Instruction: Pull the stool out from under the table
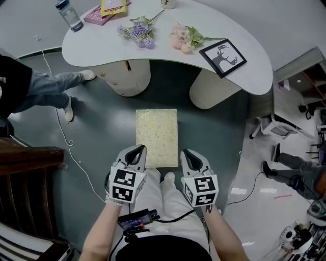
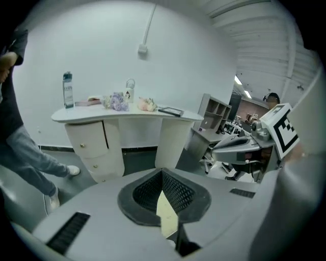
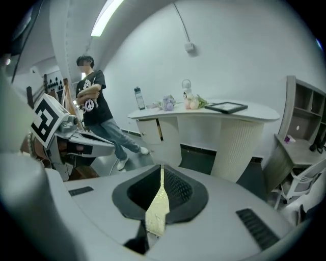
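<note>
Stool [image 1: 156,136] with a pale yellow, mottled rectangular top stands on the dark floor [image 1: 102,132], clear of the white curved desk [image 1: 254,66] and in line with the gap between its two pedestals; its near edge lies just beyond the tips of both tongs in the head view. Left tongs [image 1: 135,153] are closed tip to tip with nothing gripped; in the left gripper view their dark pads [image 2: 175,196] meet, and only a sliver of the stool's top [image 2: 167,214] shows through the narrow wedge lower down. Right tongs [image 1: 189,154] are likewise pressed together and empty; the right gripper view shows the same yellow sliver [image 3: 157,214] beyond the pads [image 3: 175,191]. Each carries a cube of black-and-white square markers, left [image 1: 124,184] and right [image 1: 200,190]; these are patterns, not letters.

On the desk lie a clear bottle [image 1: 69,14] with a dark cap, a pink book [image 1: 97,15] under a yellow packet [image 1: 113,7], a purple flower sprig [image 1: 137,31], a pink one [image 1: 184,39], and a black-framed picture [image 1: 223,57] of a stag's head in silhouette; any print on the bottle, book or packet is too small to read. A person in a black T-shirt [image 3: 94,107] with a white design stands by the desk's end, arms folded; the design cannot be read.
</note>
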{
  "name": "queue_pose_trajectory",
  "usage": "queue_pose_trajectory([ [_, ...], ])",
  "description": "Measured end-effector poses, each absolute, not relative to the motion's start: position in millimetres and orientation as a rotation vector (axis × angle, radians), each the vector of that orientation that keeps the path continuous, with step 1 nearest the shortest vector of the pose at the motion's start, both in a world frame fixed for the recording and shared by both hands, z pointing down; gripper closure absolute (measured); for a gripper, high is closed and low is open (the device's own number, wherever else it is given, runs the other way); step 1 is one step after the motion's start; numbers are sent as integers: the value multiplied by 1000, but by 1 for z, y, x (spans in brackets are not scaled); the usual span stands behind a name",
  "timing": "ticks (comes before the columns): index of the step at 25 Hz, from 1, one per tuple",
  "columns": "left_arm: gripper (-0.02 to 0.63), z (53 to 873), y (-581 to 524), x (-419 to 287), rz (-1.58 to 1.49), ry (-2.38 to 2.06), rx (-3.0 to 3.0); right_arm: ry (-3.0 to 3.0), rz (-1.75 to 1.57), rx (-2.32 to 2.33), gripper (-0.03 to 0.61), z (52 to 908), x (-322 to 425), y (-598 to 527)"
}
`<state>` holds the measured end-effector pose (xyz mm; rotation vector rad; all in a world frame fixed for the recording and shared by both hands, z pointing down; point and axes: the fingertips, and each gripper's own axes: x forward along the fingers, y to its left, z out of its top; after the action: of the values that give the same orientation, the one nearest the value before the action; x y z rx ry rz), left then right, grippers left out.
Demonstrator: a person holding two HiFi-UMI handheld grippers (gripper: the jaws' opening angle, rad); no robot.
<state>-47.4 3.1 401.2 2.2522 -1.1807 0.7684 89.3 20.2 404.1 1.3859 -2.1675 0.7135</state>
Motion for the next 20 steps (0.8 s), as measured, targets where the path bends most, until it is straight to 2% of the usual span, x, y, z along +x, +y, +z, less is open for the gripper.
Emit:
queue_pose_trajectory([
  [11,597,261,-9,-33,606,-1186,2532,-2343,506,1463,534,278,86,0],
  [20,597,197,-7,-36,519,-1246,2619,-2427,423,1495,534,218,92,6],
])
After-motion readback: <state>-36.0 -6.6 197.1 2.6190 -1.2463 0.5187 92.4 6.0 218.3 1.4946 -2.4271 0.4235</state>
